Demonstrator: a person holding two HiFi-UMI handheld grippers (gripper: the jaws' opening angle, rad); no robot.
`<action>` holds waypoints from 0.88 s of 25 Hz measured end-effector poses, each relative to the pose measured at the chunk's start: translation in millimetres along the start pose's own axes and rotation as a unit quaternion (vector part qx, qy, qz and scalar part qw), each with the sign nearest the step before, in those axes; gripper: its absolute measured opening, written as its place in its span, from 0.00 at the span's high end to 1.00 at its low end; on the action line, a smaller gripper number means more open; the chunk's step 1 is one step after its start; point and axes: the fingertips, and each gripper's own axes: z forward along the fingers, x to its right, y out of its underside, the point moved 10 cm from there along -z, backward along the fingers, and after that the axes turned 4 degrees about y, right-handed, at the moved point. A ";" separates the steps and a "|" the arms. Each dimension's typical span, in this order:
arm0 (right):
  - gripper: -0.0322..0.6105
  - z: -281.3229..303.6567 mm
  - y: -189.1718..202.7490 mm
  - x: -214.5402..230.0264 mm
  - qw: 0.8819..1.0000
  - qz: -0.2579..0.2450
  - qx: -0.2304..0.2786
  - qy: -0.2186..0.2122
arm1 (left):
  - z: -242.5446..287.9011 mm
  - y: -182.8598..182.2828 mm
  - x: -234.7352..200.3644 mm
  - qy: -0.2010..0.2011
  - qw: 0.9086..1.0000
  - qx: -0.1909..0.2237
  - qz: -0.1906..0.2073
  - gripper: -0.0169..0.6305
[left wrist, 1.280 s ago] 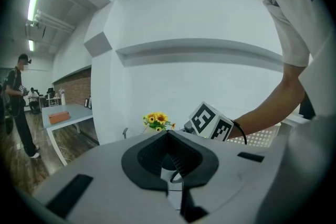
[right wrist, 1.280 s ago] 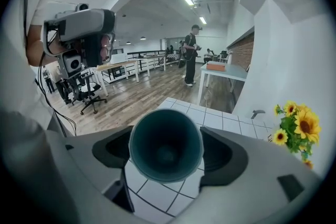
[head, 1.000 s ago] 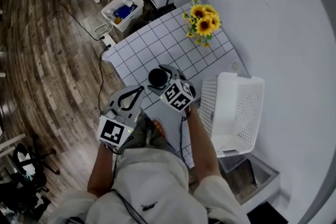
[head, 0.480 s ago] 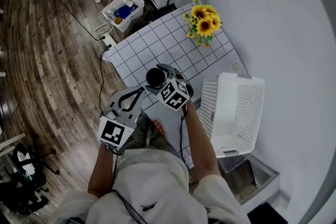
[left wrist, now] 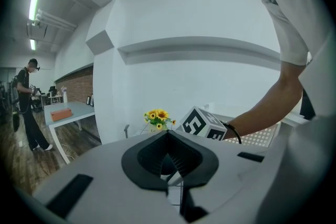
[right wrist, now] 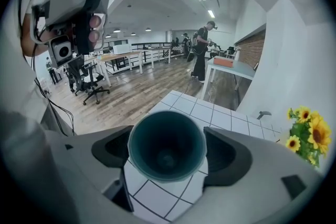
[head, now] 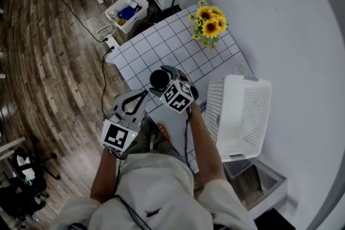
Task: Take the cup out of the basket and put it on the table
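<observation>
Though the checked table point(head: 161, 46) lies right beneath and the white basket point(head: 253, 116) stands empty beside it, the dark cup point(head: 159, 79) is not set down yet; it appears held over the table's near part. The right gripper point(right wrist: 168, 155) clasps it across the wall, one jaw each side (mouth towards its camera). It looks stiff, light and smooth, so likely slippery; a mid-wall hold suits. The left gripper point(left wrist: 169, 160) is clenched on nothing.
</observation>
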 end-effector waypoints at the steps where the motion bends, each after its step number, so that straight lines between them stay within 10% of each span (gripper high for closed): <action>1: 0.34 0.2 -0.4 0.4 1.000 0.000 -0.001 0.000 | -0.1 -0.1 0.0 0.001 1.000 0.000 0.000 0.96; 22: 0.32 -17.9 -2.8 0.0 1.000 0.009 0.006 0.000 | -1.4 -1.2 2.7 0.004 1.000 0.003 0.001 0.96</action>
